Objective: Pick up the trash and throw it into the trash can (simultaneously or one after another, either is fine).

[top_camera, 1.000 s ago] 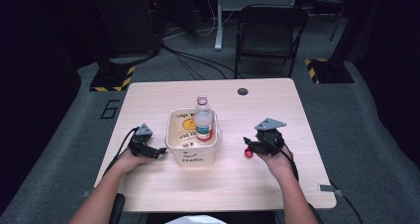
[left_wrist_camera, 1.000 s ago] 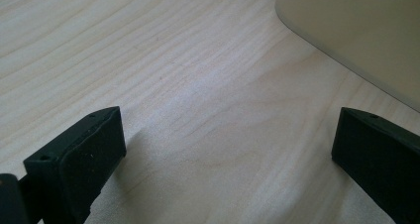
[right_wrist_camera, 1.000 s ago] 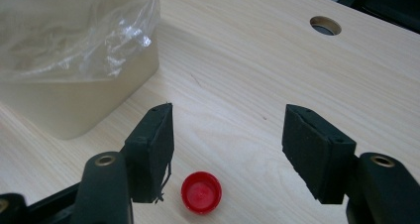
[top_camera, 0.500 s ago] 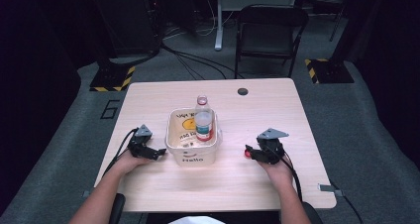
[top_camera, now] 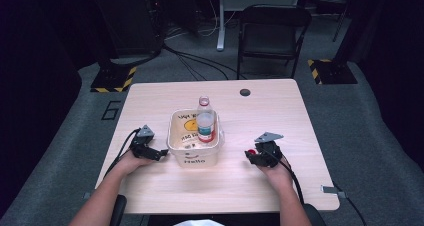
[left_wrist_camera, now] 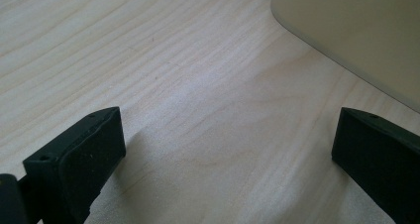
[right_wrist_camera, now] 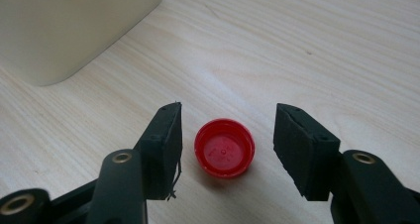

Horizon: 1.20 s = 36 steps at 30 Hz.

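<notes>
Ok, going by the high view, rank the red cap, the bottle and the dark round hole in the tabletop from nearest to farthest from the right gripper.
1. red cap: on the table between the right gripper jaws.
2. bottle: standing in the white bin, to the gripper's left.
3. dark round hole: near the table's far edge.

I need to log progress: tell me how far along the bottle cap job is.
Done: the bottle stands uncapped in the white bin. In hand: the right hand-held gripper is down at the table, its jaws just closing around the red cap with gaps on both sides, so no grip yet. The left hand-held gripper sits open beside the bin. Left: probably grasping and lifting the cap.
</notes>
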### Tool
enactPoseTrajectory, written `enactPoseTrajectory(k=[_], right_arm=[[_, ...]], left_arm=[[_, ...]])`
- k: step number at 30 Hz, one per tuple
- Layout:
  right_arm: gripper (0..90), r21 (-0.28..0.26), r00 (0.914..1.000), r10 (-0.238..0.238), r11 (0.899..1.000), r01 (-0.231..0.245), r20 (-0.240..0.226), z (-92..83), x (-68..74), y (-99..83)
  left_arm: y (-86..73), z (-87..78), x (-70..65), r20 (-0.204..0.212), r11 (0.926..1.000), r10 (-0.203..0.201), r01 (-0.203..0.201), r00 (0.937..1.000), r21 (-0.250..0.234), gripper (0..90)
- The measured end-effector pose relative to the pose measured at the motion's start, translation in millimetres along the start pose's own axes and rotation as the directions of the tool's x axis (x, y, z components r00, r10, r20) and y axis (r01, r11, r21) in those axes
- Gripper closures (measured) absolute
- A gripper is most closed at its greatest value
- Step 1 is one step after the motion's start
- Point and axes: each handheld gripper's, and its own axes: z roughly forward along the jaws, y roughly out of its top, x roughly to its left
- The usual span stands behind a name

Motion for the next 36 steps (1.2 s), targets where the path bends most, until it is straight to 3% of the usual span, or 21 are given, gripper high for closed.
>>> enactPoseTrajectory(k=[5, 9, 16, 21, 36], right_arm=[[46.7, 0.014, 0.9998, -0.018, 1.000, 0.019, -0.010, 1.3, 3.0, -0.9], [47.0, 0.034, 1.0000, 0.005, 0.999, -0.005, -0.002, 3.2, 2.4, -1.3], [48.9, 0.050, 0.9999, 0.006, 0.999, -0.006, -0.009, 6.7, -1.2, -2.7], [57.0, 0.073, 0.9997, 0.010, 0.997, -0.008, -0.020, 9.7, -2.1, -3.4], [57.6, 0.048, 0.9991, -0.009, 0.999, 0.011, -0.042, 2.4, 2.2, 0.7]], left_arm=[[0.0, -0.1, 0.0, 0.001, 1.0000, -0.001, 0.001, 1.0000, 0.001, 0.0], [-0.1, 0.6, -0.6, 0.000, 0.9999, -0.012, 0.012, 0.9999, -0.009, 0.0], [0.6, 0.6, -0.1, 0.001, 1.0000, -0.003, 0.003, 1.0000, -0.003, 0.0], [0.6, 0.6, -0.2, 0.001, 1.0000, -0.006, 0.006, 1.0000, -0.004, 0.0], [1.5, 0.9, 0.3, 0.003, 1.0000, 0.001, -0.001, 1.0000, 0.001, 0.0]])
